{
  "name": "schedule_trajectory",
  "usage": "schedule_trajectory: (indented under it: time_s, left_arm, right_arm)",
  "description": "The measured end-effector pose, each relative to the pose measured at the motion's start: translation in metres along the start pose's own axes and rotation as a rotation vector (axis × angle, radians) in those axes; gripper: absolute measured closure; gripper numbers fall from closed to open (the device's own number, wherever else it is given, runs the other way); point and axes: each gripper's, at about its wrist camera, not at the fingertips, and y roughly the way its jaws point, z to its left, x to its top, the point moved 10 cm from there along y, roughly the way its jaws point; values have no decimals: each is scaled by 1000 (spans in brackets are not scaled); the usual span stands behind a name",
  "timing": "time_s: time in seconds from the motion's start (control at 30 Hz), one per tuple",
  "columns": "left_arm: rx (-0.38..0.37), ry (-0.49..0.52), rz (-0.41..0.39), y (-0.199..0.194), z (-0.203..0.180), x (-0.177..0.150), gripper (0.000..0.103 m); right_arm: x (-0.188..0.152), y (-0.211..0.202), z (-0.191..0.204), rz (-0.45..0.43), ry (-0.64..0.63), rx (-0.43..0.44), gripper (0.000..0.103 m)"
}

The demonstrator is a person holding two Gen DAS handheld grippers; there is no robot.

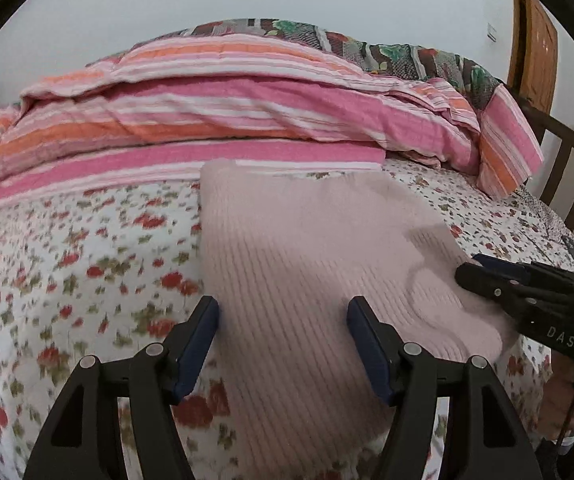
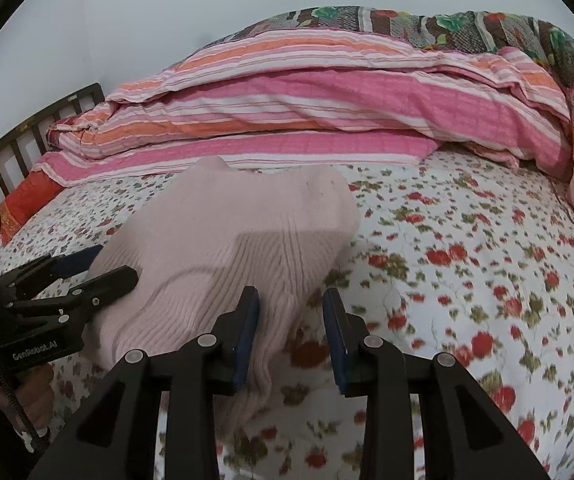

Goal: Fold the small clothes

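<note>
My sweater (image 1: 287, 264) runs out under the left view's bottom edge, so I can't see its near hem. The flowers on the sheet (image 2: 467, 264) smear to blur. My left tongs' (image 2: 87, 268) far finger is half hidden behind the near one. The headboard (image 1: 567, 168) is cut by the rim.

White letters "DAS" stand on the black body of the right gripper (image 1: 467, 270), seen at the right edge of the left wrist view (the word runs out of frame, so it may be cut short). "GenRobot.AI", also in white, stands on the body of the left gripper (image 2: 103, 266) in the right wrist view
</note>
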Motion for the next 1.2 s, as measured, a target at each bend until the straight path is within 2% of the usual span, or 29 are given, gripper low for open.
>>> schedule_trajectory:
  time_s: [0.13,0.37,0.63,0.7,0.77,0.9,0.93,1.0,1.07,1.1,1.2]
  left_arm:
    - [-19,-42,16,-11,7,-19,38]
    - [-72,-38,-3,-36,2,-41,38]
    - [3,-29,29,-37,12,-61,38]
    - [46,-24,42,-31,17,-62,39]
    - [41,-33,42,-28,18,-61,47]
    - [-18,-44,-19,-36,10,-51,65]
    - [-24,-44,-18,-36,9,-50,75]
    - [-19,-53,-27,-35,11,-49,83]
    - [-37,-73,-32,-37,16,-48,88]
    - [-49,-93,-29,-38,19,-49,88]
    - [-83,-149,-14,-38,27,-52,89]
  right_arm:
    - [-6,-15,0,-25,12,19,67]
    - [-16,-47,3,-87,60,94,63]
    - [-21,-63,26,-126,35,177,62]
    - [-20,-61,31,-124,21,183,62]
    - [-20,-55,35,-111,12,176,62]
    - [-22,-46,37,-92,17,159,62]
    - [-23,-44,37,-86,20,156,62]
    - [-26,-38,34,-68,27,148,62]
    - [-29,-34,30,-53,34,137,69]
    - [-30,-33,28,-50,37,134,94]
    - [-28,-39,20,-90,36,102,97]
